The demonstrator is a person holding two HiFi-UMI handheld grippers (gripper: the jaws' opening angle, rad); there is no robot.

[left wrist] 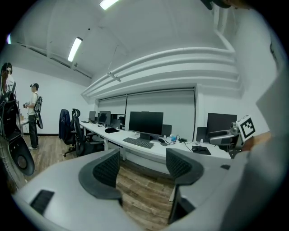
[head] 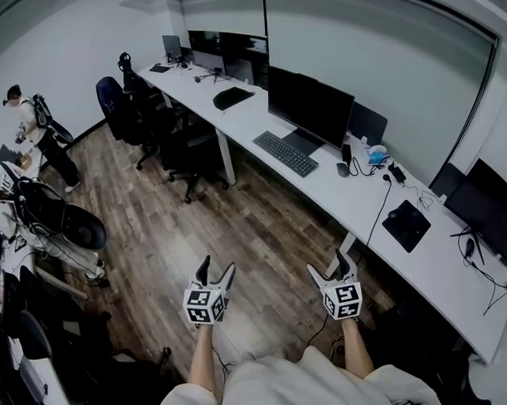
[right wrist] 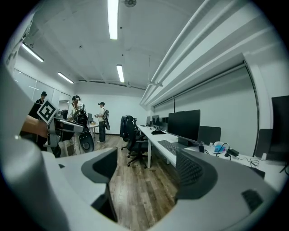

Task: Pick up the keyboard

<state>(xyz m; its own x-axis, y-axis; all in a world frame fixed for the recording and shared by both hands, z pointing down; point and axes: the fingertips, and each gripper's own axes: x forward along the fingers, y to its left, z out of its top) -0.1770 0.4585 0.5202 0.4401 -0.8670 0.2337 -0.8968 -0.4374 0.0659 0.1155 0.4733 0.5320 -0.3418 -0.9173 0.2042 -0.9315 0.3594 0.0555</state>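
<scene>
Lying on the white desk (head: 328,191) in front of the monitor (head: 310,104), the keyboard (head: 286,153) was well ahead of both grippers, its long axis along the desk edge. The right gripper (head: 328,264) seemed slightly nearer, the left gripper (head: 217,267) further over the floor. Both pointed almost level, jaws wide apart and empty, forearms side by side

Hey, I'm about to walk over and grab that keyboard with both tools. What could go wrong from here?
1. The keyboard lies close in front of the monitor stand, so a tool reaching its far edge might bump the monitor.
2. The mouse sits just right of it, and the right tool could knock it.
3. A chair stands near its left end and may get in the way of the left tool.
</scene>
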